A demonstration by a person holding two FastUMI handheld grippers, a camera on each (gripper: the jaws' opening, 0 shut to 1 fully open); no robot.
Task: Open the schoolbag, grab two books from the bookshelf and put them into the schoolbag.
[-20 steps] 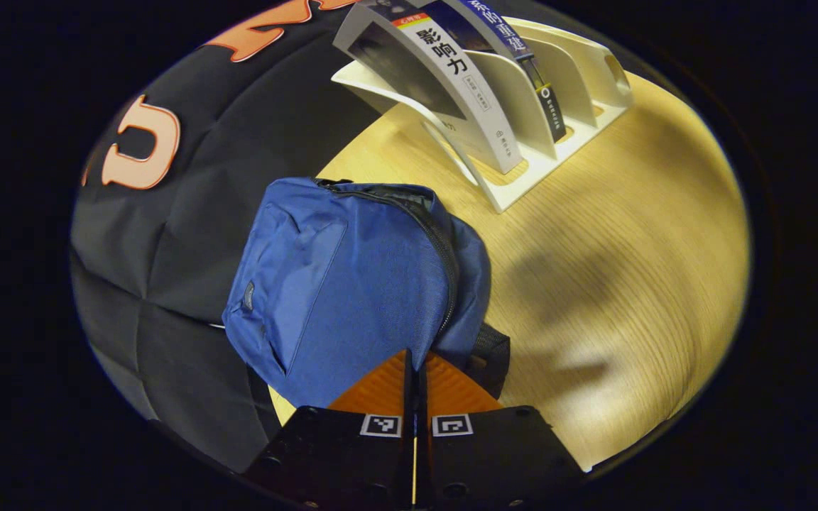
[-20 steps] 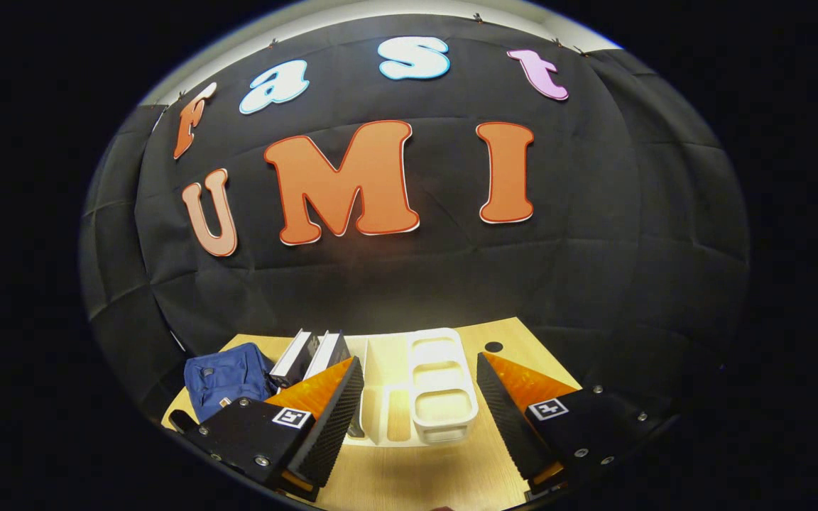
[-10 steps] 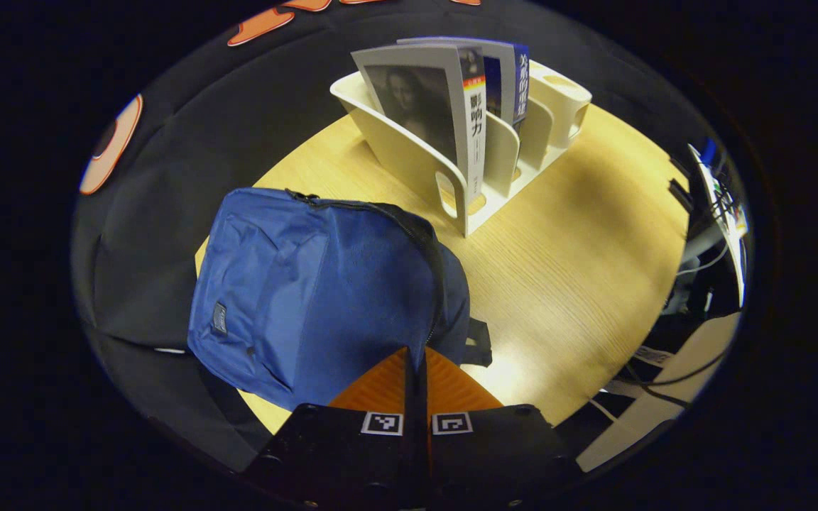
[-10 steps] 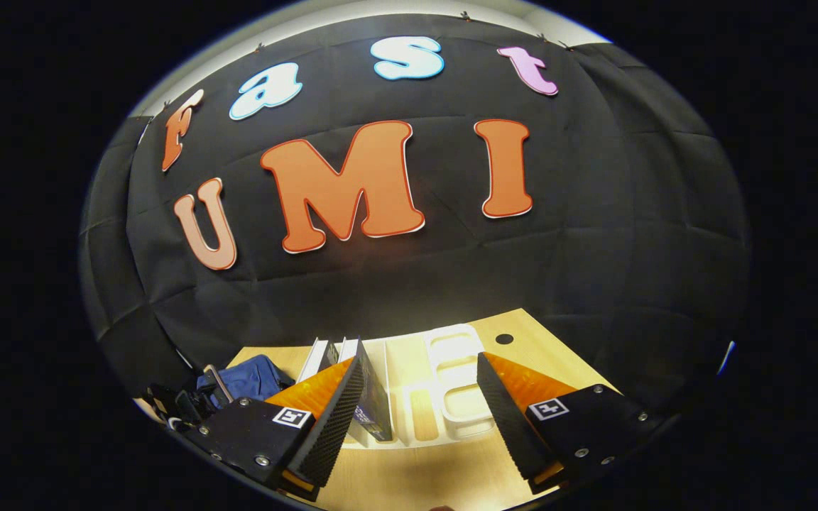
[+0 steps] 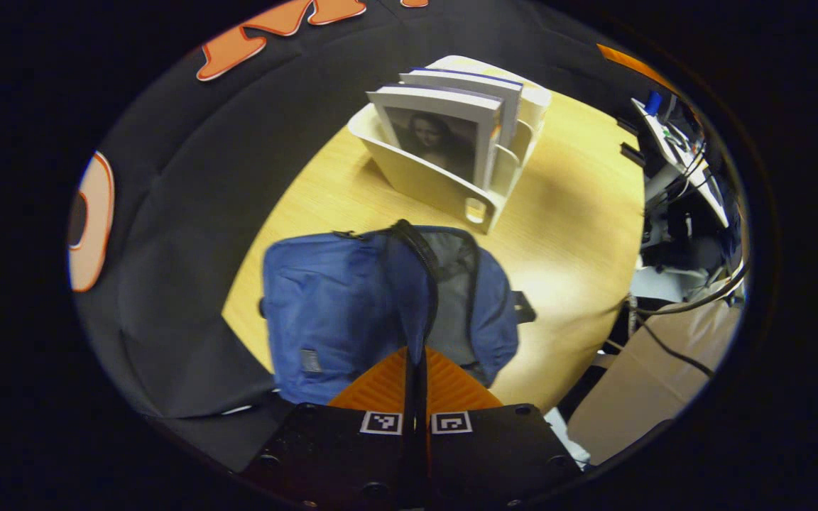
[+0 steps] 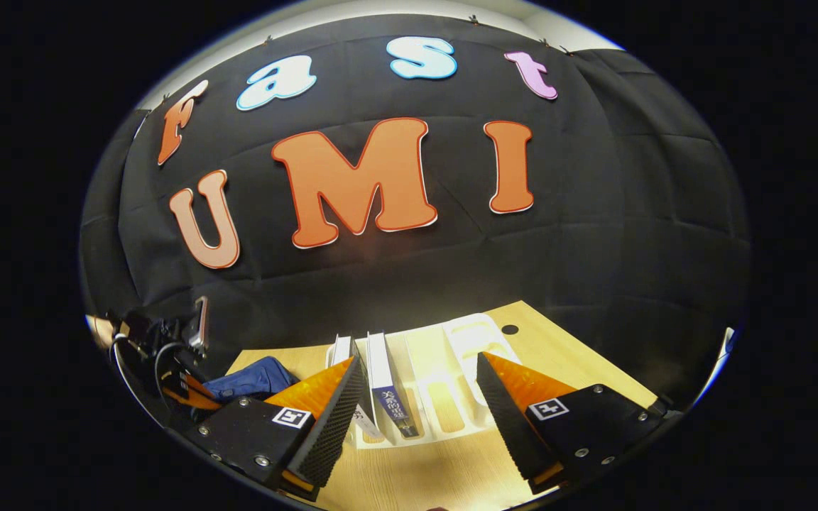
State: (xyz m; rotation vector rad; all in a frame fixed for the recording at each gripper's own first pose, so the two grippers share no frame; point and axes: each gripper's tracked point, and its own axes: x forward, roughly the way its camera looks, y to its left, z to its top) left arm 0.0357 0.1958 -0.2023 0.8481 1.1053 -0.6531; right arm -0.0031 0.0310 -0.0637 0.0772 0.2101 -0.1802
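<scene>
**Legible Markings**

Book (image 6: 396,408), blue spine: a vertical Chinese title, small, apparently 关系的重建.
Bag (image 5: 338,298), front: one small sewn patch (image 5: 311,360), too small to read.
Left gripper (image 5: 415,351) and right gripper (image 6: 420,362): a square black-and-white code tag on each finger.

schoolbag (image 5: 341,305): blue cloth, black zipper, grey lining inside
bookshelf (image 5: 427,184): cream white, plain
front book (image 5: 441,138): grey cover with a dark portrait picture, white page edges
second book (image 6: 386,383): white page edges, dark blue spine with white characters
desk (image 5: 572,213): light yellow wood with fine grain lines
wall cloth (image 6: 629,213): black
</scene>
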